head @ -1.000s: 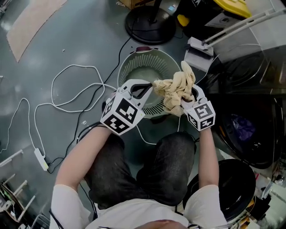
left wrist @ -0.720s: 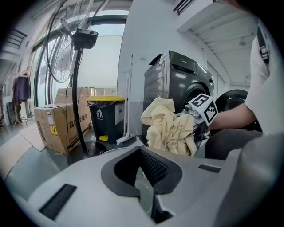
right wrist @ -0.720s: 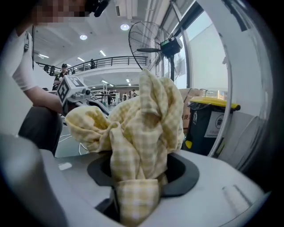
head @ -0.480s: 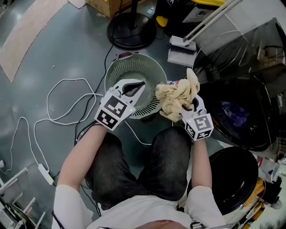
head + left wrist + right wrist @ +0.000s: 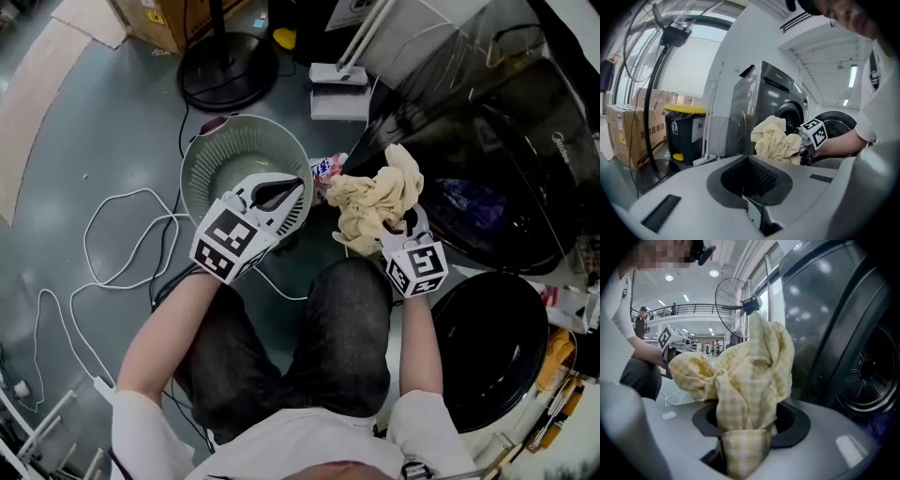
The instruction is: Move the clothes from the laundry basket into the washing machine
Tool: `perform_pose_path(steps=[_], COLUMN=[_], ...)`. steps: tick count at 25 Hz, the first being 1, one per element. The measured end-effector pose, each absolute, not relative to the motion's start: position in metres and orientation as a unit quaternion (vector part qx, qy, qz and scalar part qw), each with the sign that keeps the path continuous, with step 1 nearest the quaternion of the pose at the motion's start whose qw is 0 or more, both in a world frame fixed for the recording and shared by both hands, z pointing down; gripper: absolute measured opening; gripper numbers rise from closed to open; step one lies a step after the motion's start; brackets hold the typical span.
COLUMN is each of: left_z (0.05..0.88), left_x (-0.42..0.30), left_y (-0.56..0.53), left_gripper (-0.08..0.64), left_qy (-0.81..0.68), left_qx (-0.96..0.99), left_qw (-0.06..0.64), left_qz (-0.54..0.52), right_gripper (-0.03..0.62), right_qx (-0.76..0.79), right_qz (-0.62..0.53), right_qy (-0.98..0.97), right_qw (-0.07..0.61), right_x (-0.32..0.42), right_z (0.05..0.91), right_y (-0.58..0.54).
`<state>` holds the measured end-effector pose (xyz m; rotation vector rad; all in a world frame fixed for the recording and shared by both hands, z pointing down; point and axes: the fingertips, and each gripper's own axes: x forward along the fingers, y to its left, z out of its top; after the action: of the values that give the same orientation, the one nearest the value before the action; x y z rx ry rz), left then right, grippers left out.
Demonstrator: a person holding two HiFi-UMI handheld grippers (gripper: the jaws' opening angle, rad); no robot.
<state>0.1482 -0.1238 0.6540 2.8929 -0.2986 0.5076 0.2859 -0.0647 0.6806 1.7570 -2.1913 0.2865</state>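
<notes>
A crumpled yellow checked cloth [image 5: 375,202] hangs from my right gripper [image 5: 401,225], whose jaws are shut on it. It is held in the air just left of the dark grey washing machine [image 5: 525,122], in front of the drum opening [image 5: 487,220]. The cloth [image 5: 740,376] fills the right gripper view and bunches out from between the jaws of the right gripper [image 5: 745,441]. My left gripper [image 5: 298,187] is shut with nothing in it, over the near rim of the round pale green laundry basket [image 5: 202,155]. From the left gripper [image 5: 754,211] the cloth [image 5: 773,138] shows ahead.
A purple garment [image 5: 469,202] lies inside the drum. The black round door [image 5: 492,347] stands open at the lower right. A fan base [image 5: 228,70], a cardboard box [image 5: 155,23] and white cables [image 5: 117,234] lie on the floor. A small pink-and-white item [image 5: 325,169] sits beside the basket.
My right gripper has carried the cloth away from over the basket, rightwards to the washer's opening. The left gripper has followed to the right. The cloth stays gripped.
</notes>
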Motion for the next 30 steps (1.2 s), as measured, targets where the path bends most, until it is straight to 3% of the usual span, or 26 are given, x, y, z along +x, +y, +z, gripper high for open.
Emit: perform_pose_path(steps=[21,30], left_z=[0.606,0.617], left_x=[0.266,0.277], left_y=[-0.074,-0.062], left_gripper=[0.005,0.005], left_qy=[0.016,0.025], left_qx=[0.99,0.99], left_qw=[0.05,0.049], left_qz=[0.133,0.13], right_gripper=[0.245,0.247], right_qx=[0.768,0.828], right_qz=[0.087,0.066], right_qy=[-0.615,-0.534], right_qw=[0.153,0.159], right_x=[0.443,0.532], right_z=[0.666,0.669], right_y=[0.006,0.024])
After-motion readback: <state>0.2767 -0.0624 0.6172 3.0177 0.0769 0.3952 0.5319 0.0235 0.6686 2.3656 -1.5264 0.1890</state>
